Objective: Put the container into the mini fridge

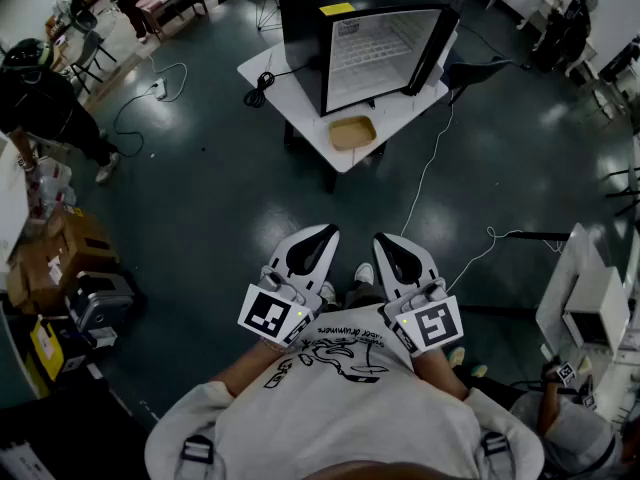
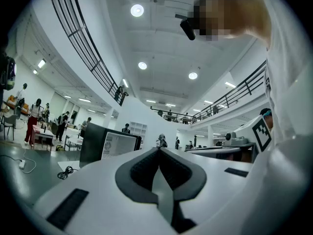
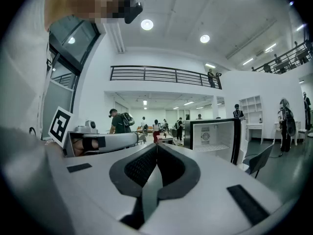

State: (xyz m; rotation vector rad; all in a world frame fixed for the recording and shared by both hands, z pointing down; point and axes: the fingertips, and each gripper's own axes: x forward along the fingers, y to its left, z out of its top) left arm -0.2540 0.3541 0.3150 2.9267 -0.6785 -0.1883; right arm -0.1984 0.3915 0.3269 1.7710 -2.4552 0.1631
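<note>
Where the hands are held: low and close to the torso, side by side, both tools aimed ahead and roughly level.
Left gripper: jaws pressed together, nothing pinched.
Right gripper: jaws pressed together, nothing pinched.
Gripper build: smooth white shells tapered to a point; dark, finely ribbed pads.
Container: tan, shallow, rounded-square; set on the white table just in front of the mini fridge, well apart from both grippers.
Mini fridge: black box, white interior, wire shelf, door swung open.
</note>
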